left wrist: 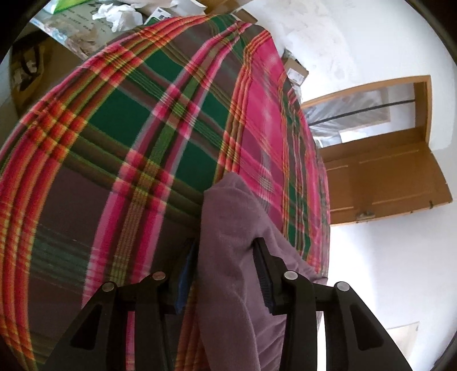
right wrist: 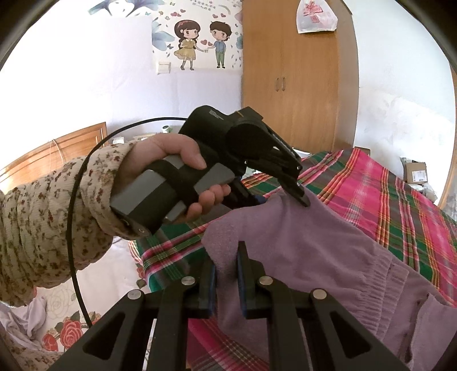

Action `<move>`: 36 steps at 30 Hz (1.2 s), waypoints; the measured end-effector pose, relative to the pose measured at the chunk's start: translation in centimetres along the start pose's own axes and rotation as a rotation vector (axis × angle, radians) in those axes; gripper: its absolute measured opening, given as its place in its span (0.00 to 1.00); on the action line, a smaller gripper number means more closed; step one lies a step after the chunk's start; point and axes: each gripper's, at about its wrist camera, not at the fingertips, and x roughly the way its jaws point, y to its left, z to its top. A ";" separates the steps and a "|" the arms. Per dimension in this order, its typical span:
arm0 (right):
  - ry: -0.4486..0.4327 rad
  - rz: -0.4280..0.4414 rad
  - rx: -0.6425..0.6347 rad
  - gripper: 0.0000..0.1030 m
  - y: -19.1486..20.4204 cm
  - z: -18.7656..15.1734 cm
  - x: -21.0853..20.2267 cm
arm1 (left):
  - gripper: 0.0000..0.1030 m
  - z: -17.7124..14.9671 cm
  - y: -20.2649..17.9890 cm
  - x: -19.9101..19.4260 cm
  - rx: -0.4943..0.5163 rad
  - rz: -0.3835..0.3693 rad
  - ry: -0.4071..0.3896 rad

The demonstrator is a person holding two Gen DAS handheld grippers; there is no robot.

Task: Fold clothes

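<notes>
Purple fleece garment (right wrist: 300,245) hangs pinched in both grippers above the plaid bed (right wrist: 385,199): right gripper (right wrist: 225,274) clamps its near edge, left gripper (right wrist: 297,194) clamps the far edge, cloth trailing right.

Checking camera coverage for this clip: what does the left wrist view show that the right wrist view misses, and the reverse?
Only the left wrist view shows the open wooden door and the boxes and crumpled paper beyond the bed.

Only the right wrist view shows the hand in a floral sleeve holding the left gripper, plus the wardrobe and cartoon wall sticker.

Both show the purple garment, clamped in each view's own jaws, and the plaid bedcover. The right gripper appears only in its own view.
</notes>
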 end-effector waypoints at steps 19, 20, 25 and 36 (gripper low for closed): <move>-0.142 -0.101 0.003 0.12 -1.3 0.6 -6.6 | 0.25 -1.0 -8.3 -2.1 0.130 -0.038 -0.078; -0.147 -0.098 0.018 0.12 -1.8 0.7 -7.0 | 0.25 -1.0 -8.9 -2.1 0.139 -0.038 -0.079; -0.177 -0.095 0.107 0.12 -4.3 0.9 -9.6 | 0.25 -1.6 -11.6 -1.9 0.182 -0.071 -0.081; -0.242 -0.142 0.170 0.12 -6.1 0.3 -14.6 | 0.25 -3.0 -17.4 -0.8 0.272 -0.138 -0.066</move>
